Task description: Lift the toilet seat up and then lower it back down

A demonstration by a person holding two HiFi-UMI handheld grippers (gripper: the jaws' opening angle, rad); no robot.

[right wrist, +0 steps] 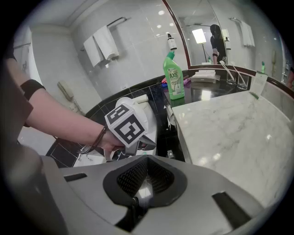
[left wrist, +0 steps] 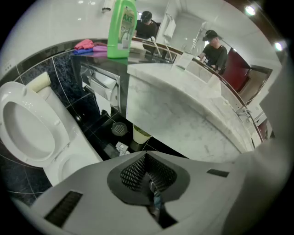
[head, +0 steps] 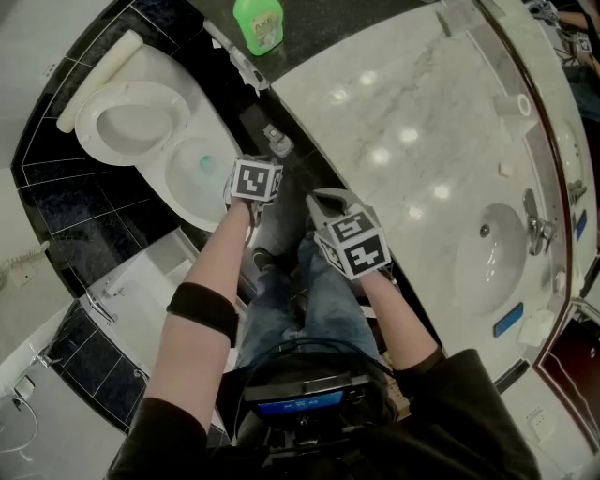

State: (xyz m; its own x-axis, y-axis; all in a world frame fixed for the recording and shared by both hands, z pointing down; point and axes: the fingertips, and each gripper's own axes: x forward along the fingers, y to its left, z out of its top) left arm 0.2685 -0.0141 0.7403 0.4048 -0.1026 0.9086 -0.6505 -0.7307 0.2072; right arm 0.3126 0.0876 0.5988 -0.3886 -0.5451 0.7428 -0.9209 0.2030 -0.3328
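Note:
The white toilet (head: 192,173) stands at the upper left of the head view. Its seat (head: 131,122) is raised and leans back, and the bowl with water is open below it. The left gripper view shows the raised seat (left wrist: 27,133) at the left edge. My left gripper (head: 251,183) hovers by the bowl's right rim, shut with nothing between its fingers and clear of the seat. My right gripper (head: 326,202) hangs a little to the right over the dark floor, jaws together and empty. In the right gripper view the left gripper (right wrist: 128,124) is ahead, in front of the toilet.
A marble counter (head: 412,122) with a sink basin (head: 492,253) runs along the right. A green bottle (head: 259,23) stands on the dark ledge behind. Below the counter are a paper holder (left wrist: 98,85), a floor drain (left wrist: 119,129) and a small bin (left wrist: 140,135).

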